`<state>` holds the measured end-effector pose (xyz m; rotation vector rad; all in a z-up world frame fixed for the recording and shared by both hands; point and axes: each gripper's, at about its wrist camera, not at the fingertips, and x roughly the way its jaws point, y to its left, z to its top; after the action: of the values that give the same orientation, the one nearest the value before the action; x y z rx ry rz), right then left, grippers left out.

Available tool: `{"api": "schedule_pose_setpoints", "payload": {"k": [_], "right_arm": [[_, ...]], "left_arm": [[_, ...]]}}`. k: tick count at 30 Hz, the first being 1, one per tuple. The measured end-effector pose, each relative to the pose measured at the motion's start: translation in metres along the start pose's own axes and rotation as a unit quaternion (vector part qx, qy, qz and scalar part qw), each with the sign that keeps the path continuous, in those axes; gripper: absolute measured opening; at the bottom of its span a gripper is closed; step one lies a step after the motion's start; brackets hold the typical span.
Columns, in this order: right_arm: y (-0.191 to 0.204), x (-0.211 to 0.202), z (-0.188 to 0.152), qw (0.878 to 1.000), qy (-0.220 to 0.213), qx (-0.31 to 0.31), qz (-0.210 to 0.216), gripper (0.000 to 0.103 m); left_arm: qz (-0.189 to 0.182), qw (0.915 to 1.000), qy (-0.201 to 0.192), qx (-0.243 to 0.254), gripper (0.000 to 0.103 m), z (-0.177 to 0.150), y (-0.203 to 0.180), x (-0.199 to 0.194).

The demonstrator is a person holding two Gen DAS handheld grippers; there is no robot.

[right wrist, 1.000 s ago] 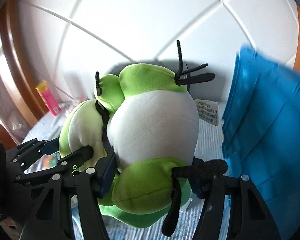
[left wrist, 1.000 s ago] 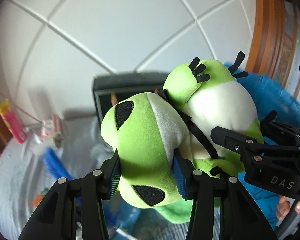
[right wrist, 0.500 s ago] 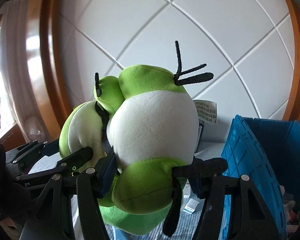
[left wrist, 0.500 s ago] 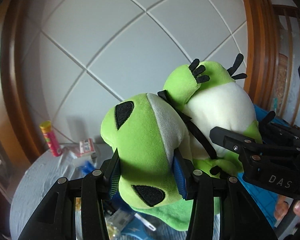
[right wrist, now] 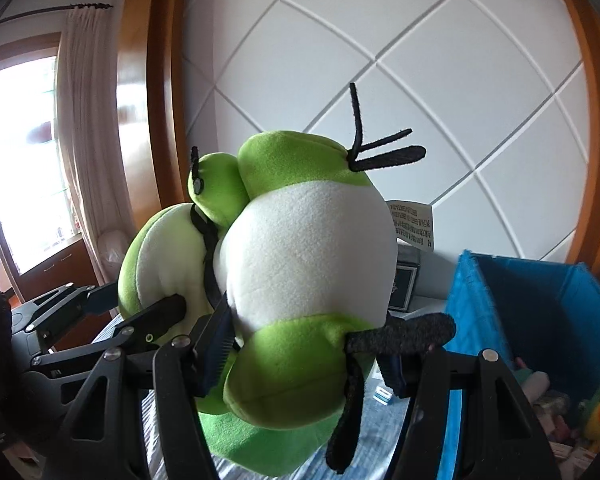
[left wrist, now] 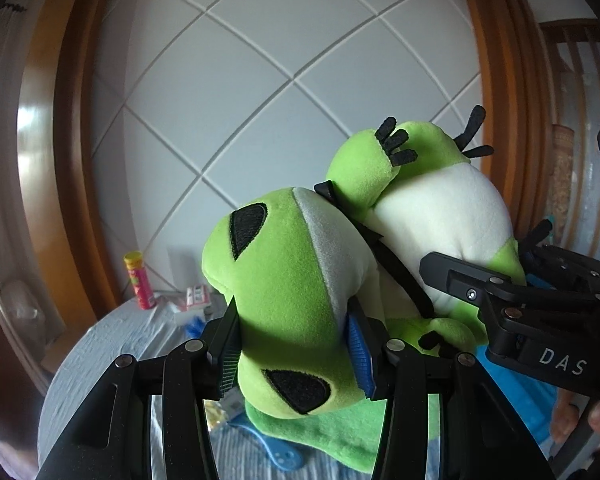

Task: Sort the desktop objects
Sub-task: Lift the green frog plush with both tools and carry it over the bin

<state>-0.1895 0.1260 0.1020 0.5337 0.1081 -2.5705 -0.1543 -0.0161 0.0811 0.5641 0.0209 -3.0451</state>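
A green and white plush frog point(left wrist: 296, 280) with black eyes and black feet hangs in the air above the table, held by both grippers. My left gripper point(left wrist: 296, 344) is shut on its head. My right gripper point(right wrist: 308, 348) is shut on its lower body point(right wrist: 300, 256); it also shows in the left wrist view point(left wrist: 512, 304). The left gripper shows at the left of the right wrist view point(right wrist: 100, 312). A blue storage bin point(right wrist: 532, 312) stands below to the right, with plush toys inside.
A table with a striped blue-grey cloth point(left wrist: 112, 344) lies below. On it are a red and yellow tube point(left wrist: 139, 280), a small box point(left wrist: 198, 298), a blue item point(left wrist: 280, 452) and a dark box point(right wrist: 406, 284). A white panelled wall stands behind.
Both grippers have lifted the frog higher together. The table and the blue bin have dropped lower in both views and more of the wall and room shows.
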Motion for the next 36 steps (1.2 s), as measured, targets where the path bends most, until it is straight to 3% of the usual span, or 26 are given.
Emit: {"api": "schedule_pose_setpoints", "payload": {"k": [4, 11, 20, 26, 29, 36], "right_arm": [[-0.006, -0.047, -0.002, 0.999, -0.019, 0.002, -0.027, 0.061], [-0.043, -0.113, -0.006, 0.995, -0.028, 0.016, -0.098, 0.061], [-0.166, -0.153, -0.005, 0.988, -0.032, 0.048, -0.142, 0.061], [-0.267, -0.158, 0.024, 0.99, -0.01, 0.041, -0.136, 0.061], [-0.32, -0.168, 0.05, 0.991, 0.011, 0.032, -0.129, 0.061], [-0.408, -0.162, 0.075, 0.991, 0.062, 0.048, -0.105, 0.061]], "left_arm": [[-0.035, 0.9991, -0.015, 0.018, 0.046, 0.01, -0.031, -0.025], [-0.093, 0.9952, -0.007, 0.031, 0.046, 0.027, -0.095, -0.032], [-0.133, 0.9897, 0.02, 0.048, 0.047, 0.069, -0.219, -0.016], [-0.122, 0.9906, 0.05, 0.036, 0.047, 0.113, -0.31, 0.021], [-0.111, 0.9894, 0.09, 0.023, 0.047, 0.136, -0.352, 0.041], [-0.081, 0.9848, 0.152, 0.023, 0.048, 0.167, -0.417, 0.079]]}}
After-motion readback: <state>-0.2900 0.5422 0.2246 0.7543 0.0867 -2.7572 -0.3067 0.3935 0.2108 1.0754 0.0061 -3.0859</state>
